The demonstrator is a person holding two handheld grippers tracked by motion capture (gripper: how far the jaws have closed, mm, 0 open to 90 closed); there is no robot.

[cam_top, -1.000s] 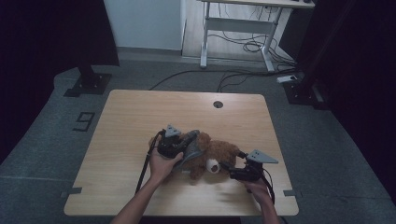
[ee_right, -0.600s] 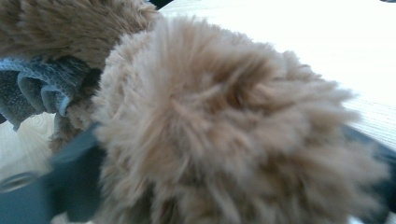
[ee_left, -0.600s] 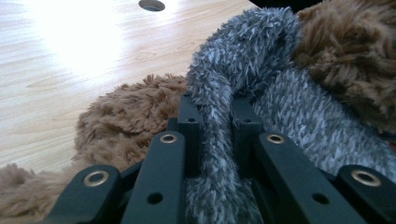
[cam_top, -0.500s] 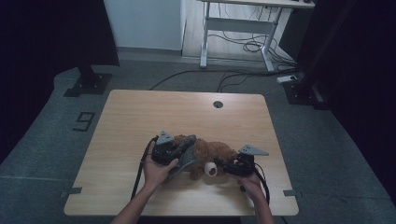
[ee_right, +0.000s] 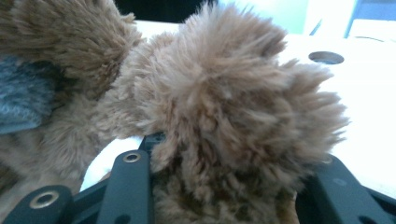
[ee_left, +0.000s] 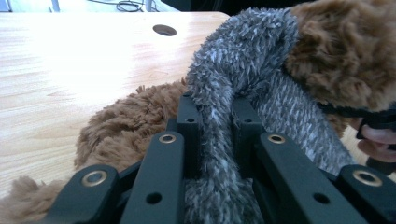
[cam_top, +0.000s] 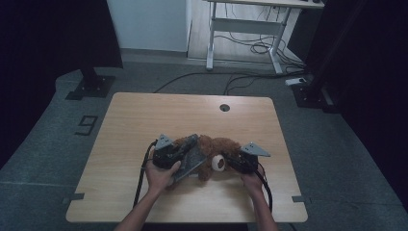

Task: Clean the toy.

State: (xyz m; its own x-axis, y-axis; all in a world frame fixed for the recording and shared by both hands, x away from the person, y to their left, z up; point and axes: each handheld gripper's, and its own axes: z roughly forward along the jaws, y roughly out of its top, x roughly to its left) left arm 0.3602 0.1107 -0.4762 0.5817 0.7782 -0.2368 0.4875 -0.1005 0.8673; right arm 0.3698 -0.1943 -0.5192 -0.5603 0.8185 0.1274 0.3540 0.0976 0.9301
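Note:
A brown teddy bear (cam_top: 219, 144) lies on the wooden table (cam_top: 168, 110) near its front edge, with a grey fuzzy cloth (cam_top: 190, 158) on its left side. My left gripper (cam_top: 186, 148) comes in from the left and is shut on a fold of the grey cloth (ee_left: 233, 60), which runs up between the jaws of the left gripper (ee_left: 215, 107). My right gripper (cam_top: 227, 160) reaches in from the right. Its jaws have just been closing, and brown bear fur (ee_right: 224, 93) is packed between the two sides of the right gripper (ee_right: 233, 158).
A round cable hole (cam_top: 224, 107) sits at the table's far edge. Beyond the table stand a white desk frame (cam_top: 240, 29) and dark stand bases (cam_top: 91, 86), with loose cables (cam_top: 255, 48) on the grey floor. A "9" mark (cam_top: 86, 125) is on the floor at left.
My right gripper has moved left and a little away from the front edge onto the bear, and its jaws have drawn in on the fur. The left hand has hardly moved.

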